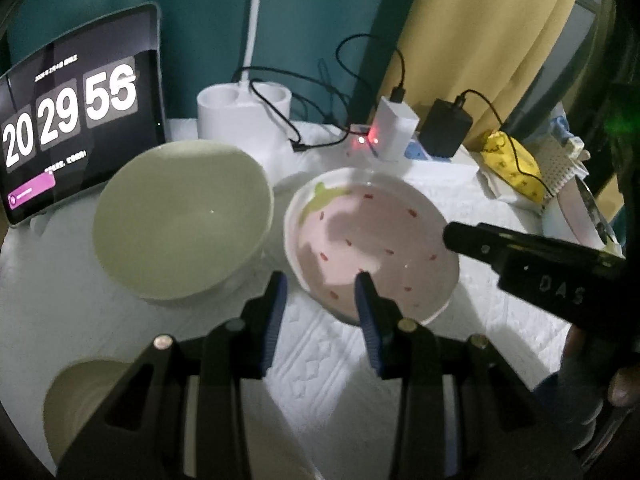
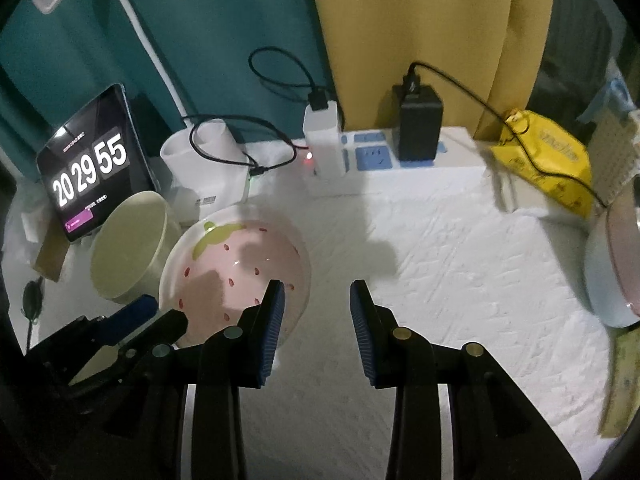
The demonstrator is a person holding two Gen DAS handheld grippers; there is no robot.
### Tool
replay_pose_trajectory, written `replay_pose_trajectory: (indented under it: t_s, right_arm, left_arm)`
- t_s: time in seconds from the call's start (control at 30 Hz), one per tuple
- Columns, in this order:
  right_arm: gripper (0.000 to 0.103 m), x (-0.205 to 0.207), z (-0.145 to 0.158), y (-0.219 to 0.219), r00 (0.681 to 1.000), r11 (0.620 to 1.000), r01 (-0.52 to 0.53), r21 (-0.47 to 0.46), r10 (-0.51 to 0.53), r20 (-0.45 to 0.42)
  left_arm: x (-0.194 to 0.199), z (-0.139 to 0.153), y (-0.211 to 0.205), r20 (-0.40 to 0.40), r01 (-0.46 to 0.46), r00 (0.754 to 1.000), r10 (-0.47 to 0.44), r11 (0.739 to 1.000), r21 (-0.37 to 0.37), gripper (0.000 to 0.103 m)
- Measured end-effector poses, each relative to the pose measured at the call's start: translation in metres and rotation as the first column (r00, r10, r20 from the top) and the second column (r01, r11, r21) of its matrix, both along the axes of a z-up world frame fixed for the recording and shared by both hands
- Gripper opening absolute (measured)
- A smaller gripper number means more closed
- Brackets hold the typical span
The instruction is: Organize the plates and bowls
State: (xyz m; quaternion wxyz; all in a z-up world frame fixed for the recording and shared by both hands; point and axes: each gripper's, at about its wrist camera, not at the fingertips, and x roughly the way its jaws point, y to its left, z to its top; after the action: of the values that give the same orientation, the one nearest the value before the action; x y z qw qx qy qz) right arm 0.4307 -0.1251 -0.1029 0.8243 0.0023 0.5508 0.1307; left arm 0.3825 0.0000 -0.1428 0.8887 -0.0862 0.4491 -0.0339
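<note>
A pink strawberry-patterned plate (image 1: pixel 372 240) lies on the white cloth, with a pale green bowl (image 1: pixel 180 220) just to its left. My left gripper (image 1: pixel 320 296) is open and hovers over the plate's near-left rim, one finger over the plate and one outside it, with nothing pressed. The right gripper (image 1: pixel 456 238) reaches in at the plate's right rim. In the right wrist view the plate (image 2: pixel 232 272) and green bowl (image 2: pixel 128 248) sit left. My right gripper (image 2: pixel 318 304) is open with the plate's right rim in its gap, untouched. The left gripper (image 2: pixel 164 314) is at lower left.
A tablet clock (image 1: pixel 76 132) leans at back left beside a white lamp base (image 1: pixel 240 116). A power strip with chargers (image 2: pixel 372 156) and cables runs along the back. A yellow packet (image 2: pixel 548 164) and a pale blue bowl (image 2: pixel 612 268) are at right. Another pale bowl (image 1: pixel 80 400) sits near left.
</note>
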Motion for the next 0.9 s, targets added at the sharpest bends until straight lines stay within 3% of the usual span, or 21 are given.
replay_pose_trajectory:
  t_s: [0.5, 0.9]
  right_arm:
    - [0.036, 0.016, -0.027, 0.005, 0.998, 1.000, 0.004, -0.007, -0.005, -0.062]
    - [0.013, 0.016, -0.035, 0.020, 0.996, 0.997, -0.059, -0.052, 0.055, -0.065]
  left_arm:
    - [0.014, -0.013, -0.006, -0.032, -0.003, 0.999, 0.003, 1.000, 0.007, 0.037]
    - [0.014, -0.015, -0.006, -0.008, 0.003, 1.000, -0.003, 1.000, 0.007, 0.035]
